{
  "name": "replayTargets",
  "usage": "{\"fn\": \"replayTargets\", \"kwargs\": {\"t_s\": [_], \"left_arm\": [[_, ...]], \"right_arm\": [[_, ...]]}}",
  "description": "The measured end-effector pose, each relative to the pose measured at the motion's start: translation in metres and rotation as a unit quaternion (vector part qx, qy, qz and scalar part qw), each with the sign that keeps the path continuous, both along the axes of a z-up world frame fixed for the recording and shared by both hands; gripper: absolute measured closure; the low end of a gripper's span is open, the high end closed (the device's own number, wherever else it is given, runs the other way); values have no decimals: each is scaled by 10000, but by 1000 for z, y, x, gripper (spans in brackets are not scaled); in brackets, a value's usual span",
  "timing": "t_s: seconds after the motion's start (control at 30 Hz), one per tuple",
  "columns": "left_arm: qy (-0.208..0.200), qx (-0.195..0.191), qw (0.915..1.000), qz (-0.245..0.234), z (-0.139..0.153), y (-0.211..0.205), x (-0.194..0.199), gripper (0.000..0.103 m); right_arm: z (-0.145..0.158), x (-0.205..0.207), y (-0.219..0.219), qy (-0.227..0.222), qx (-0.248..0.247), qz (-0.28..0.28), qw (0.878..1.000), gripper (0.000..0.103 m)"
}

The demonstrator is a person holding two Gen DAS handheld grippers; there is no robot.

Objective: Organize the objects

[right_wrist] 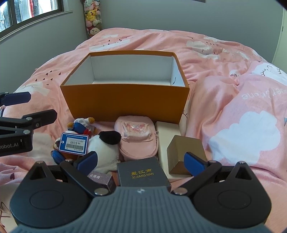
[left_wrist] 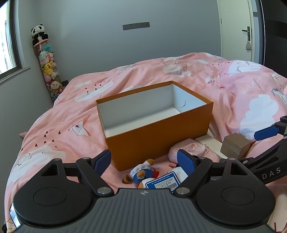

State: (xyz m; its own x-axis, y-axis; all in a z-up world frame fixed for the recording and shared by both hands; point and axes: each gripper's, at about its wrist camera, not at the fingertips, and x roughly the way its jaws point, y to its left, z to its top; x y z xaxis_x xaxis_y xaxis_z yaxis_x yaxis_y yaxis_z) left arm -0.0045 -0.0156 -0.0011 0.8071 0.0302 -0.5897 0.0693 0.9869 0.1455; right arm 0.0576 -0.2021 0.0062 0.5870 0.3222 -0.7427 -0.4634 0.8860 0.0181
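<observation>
An open orange box [left_wrist: 157, 136] [right_wrist: 125, 100] with a white, empty inside sits on the pink bed. In front of it lie a small plush doll in blue [left_wrist: 141, 172] [right_wrist: 81, 125], a blue price tag [left_wrist: 163, 182] [right_wrist: 73, 143], a black-and-white plush [right_wrist: 104, 148], a pink pouch [left_wrist: 190, 150] [right_wrist: 138, 139], a white box [right_wrist: 164, 143], a brown box [left_wrist: 235, 147] [right_wrist: 184, 154], a black "XI JIANG NAN" box [right_wrist: 142, 173] and a small purple box [right_wrist: 103, 179]. My left gripper [left_wrist: 143, 161] is open above the doll. My right gripper [right_wrist: 141, 161] is open over the black box.
The pink cloud-print duvet [left_wrist: 62, 129] [right_wrist: 233, 107] covers the bed. A tall tube of plush toys [left_wrist: 47, 68] [right_wrist: 92, 16] stands in the far corner by a window [right_wrist: 26, 10]. A door [left_wrist: 251, 32] is at the far right.
</observation>
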Motion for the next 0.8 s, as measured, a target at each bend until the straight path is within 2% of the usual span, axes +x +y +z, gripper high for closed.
{"fn": "replayTargets", "kwargs": {"t_s": [0.8], "left_arm": [[121, -18, 9999, -109, -2, -3, 1, 6]], "right_arm": [[-4, -1, 1, 52, -15, 13, 10000, 1]]}}
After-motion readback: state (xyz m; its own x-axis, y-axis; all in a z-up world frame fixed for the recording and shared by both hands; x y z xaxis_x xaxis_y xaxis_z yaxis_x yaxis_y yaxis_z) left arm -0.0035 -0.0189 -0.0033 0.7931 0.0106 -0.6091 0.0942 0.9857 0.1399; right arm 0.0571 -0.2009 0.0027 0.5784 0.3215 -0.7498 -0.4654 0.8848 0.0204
